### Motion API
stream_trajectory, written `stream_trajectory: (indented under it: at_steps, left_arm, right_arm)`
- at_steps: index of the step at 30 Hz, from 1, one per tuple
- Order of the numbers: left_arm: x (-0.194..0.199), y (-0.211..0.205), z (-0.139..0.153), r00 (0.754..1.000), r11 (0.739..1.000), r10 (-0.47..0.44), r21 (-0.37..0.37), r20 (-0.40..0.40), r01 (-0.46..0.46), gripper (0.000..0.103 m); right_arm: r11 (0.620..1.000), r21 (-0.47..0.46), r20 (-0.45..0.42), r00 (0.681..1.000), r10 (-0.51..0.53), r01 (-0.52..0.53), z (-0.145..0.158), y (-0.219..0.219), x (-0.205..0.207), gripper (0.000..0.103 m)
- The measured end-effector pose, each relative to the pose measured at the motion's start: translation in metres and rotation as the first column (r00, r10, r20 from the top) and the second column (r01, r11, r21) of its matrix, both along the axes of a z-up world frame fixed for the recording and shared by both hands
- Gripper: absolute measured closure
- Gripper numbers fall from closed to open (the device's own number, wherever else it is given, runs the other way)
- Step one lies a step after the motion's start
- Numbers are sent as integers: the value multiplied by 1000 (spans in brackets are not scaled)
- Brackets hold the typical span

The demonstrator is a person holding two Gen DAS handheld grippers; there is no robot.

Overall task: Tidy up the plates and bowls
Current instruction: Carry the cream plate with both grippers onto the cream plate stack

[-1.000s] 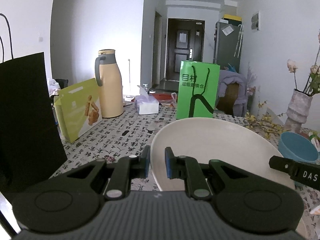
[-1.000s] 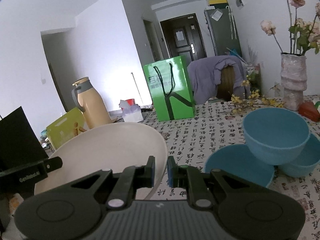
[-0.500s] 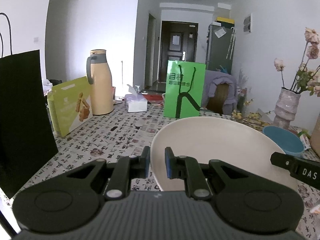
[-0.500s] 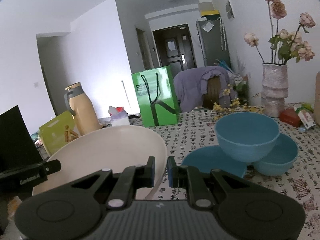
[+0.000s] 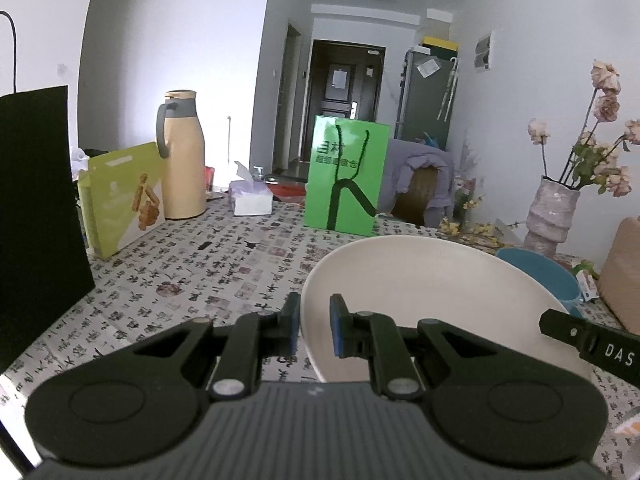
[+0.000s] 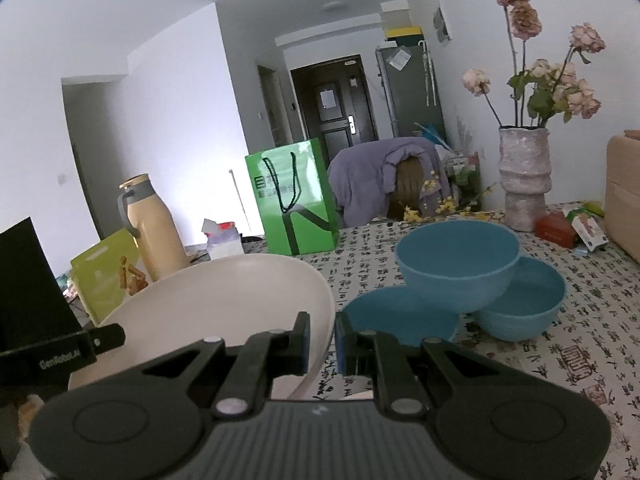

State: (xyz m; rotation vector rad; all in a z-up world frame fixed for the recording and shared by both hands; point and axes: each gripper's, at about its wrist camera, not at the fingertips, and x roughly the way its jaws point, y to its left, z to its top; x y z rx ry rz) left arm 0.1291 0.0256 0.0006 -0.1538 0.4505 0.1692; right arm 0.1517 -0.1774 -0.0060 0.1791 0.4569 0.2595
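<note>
Cream plate [image 5: 432, 292] is held tilted above the patterned table [image 5: 208, 280], gripped on both sides: the left gripper [image 5: 314, 330] has its jaws clenched on the rim at 9 o'clock, the right gripper [image 6: 320, 342] pinches the opposite rim at 3 o'clock. Three blue bowls [image 6: 456, 264] sit on the table at 2 o'clock in the right wrist view (one perched on the other two). A green bag [image 5: 346, 176] stands at 12 o'clock, a tan jug [image 5: 182, 156] at 10 o'clock.
</note>
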Motion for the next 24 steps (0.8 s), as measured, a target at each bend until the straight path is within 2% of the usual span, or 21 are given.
stream_trajectory:
  at_steps: [13,24]
  left_arm:
    - [-4,-19,-3,999,998,-50,-30,14,50,88]
    - [-8,-35,-19,997,997,-75,-35,12,75,88]
  right_arm:
    - [999,12,38,998,-49,48,-4,-26,-22,90]
    - [997,14,61,995,-77,76,-16,-44,-36,90]
